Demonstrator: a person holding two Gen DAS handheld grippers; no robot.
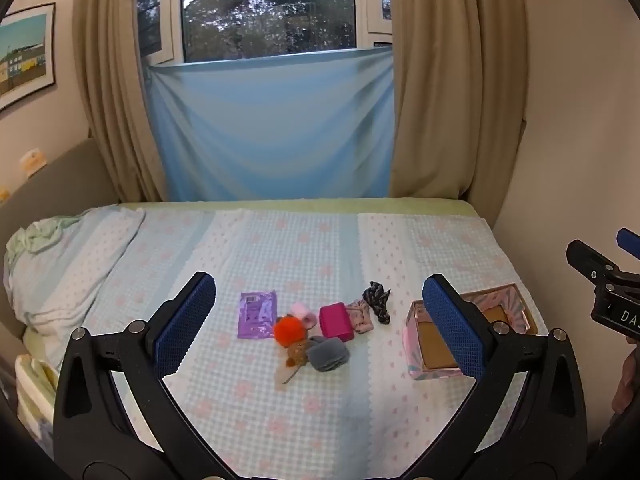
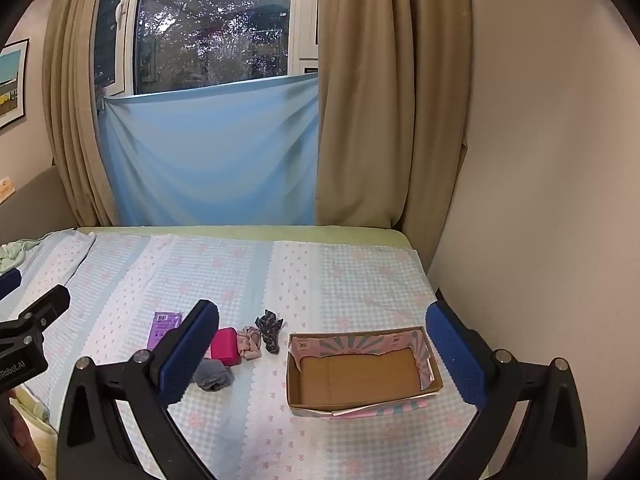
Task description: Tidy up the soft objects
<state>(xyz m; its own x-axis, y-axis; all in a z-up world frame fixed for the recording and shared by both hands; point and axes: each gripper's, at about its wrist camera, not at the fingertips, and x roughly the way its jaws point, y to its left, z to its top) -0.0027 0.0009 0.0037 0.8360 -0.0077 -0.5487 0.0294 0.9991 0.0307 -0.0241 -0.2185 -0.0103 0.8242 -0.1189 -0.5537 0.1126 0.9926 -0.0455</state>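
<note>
While both grippers hang above it with nothing held, the bed with its pale checked cover fills the lower part of both views. On it, to the right, stands an open cardboard box, its brown floor bare. The left gripper has its jaws wide apart, and the right gripper also. Left of the box the soft objects lie close together: a purple packet, a magenta pouch, a grey cloth, an orange pompom, a pinkish scrunchie and a dark patterned scrunchie, which lies nearest the box.
</note>
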